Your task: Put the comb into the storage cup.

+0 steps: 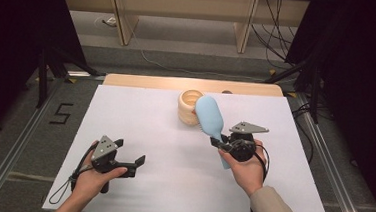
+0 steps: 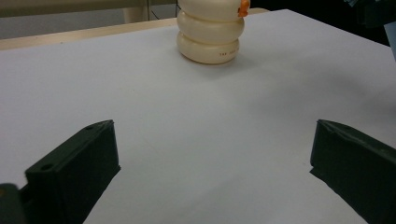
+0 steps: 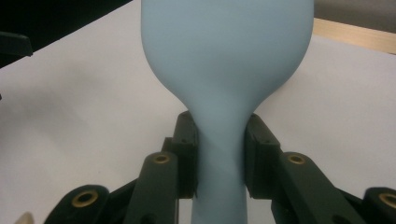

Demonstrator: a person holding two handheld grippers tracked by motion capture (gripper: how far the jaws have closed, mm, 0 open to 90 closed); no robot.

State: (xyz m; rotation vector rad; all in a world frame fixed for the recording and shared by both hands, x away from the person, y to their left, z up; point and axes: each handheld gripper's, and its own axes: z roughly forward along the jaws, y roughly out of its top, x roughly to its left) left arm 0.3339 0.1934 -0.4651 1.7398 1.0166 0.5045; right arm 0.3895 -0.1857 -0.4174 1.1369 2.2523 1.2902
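A light blue hairbrush (image 1: pixel 209 117) is held above the table, its head next to a cream ribbed cup (image 1: pixel 188 107) at the back middle. My right gripper (image 1: pixel 222 141) is shut on the brush's neck (image 3: pixel 219 140), with one black jaw on each side of it. The handle runs back past my hand. My left gripper (image 1: pixel 131 158) rests at the front left, open, with nothing between its jaws. In the left gripper view the cream cup (image 2: pixel 210 35) stands far ahead, with a small orange bit (image 2: pixel 243 8) at its right side.
The white table top (image 1: pixel 139 127) has a wooden strip (image 1: pixel 142 81) along its far edge. Dark frames and tripod legs stand on both sides, and cables lie on the floor behind.
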